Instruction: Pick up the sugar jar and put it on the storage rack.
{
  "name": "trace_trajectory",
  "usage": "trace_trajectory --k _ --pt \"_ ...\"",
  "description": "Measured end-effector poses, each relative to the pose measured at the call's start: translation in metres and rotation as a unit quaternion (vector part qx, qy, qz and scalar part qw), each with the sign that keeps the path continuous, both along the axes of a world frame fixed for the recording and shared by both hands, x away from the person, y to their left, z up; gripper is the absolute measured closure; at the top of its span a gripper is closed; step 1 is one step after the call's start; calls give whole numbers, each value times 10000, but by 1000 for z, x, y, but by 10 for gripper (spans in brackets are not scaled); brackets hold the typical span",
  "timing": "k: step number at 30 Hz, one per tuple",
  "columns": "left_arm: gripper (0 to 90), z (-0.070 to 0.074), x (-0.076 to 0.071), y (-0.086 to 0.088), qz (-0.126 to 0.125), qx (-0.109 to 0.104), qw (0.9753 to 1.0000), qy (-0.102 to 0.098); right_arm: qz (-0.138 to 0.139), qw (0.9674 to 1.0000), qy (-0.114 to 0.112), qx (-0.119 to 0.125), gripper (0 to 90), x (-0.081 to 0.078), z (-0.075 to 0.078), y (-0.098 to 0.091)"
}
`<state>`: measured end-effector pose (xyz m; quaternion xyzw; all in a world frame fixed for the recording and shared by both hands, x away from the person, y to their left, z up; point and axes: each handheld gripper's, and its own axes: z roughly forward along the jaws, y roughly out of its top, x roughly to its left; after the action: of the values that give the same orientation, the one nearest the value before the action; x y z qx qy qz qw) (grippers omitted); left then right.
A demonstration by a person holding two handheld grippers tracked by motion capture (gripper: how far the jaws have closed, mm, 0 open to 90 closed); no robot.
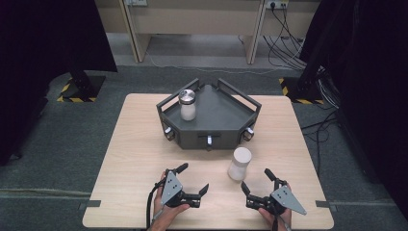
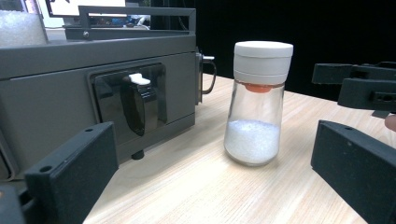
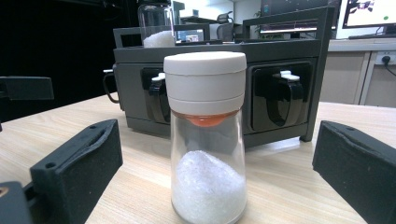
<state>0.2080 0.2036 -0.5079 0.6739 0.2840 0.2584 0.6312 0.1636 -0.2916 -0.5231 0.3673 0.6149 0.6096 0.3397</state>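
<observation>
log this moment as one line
left claw open, idle | right claw open, facing white-capped shaker | shaker upright on table, ungrasped

Bare table point(image 1: 134, 159) lies wide open left of the shaker point(image 1: 239, 163), which stands alone in front of the rack point(image 1: 211, 137), apart from it with a passable gap between. The right gripper point(image 1: 257, 182), jaws wide, sits just beside the shaker with nothing between. The left gripper point(image 1: 192, 179) is near, its path also clear. On the rack, a jar point(image 1: 187, 104) stands hemmed by rails point(image 1: 169, 102).
</observation>
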Motion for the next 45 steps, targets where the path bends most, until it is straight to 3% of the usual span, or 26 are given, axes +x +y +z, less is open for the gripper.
trace_trajectory --k 11,35,45 --pt "3 -2 1 0 32 46 10000 13 15 10000 12 -6 18 0 0 0" --pt "3 1 5 2 86 -123 9999 23 116 9999 28 -88 17 2 -1 2" --pt "6 0 9 1 58 -129 9999 -35 -56 10000 25 -42 17 -4 -1 -2"
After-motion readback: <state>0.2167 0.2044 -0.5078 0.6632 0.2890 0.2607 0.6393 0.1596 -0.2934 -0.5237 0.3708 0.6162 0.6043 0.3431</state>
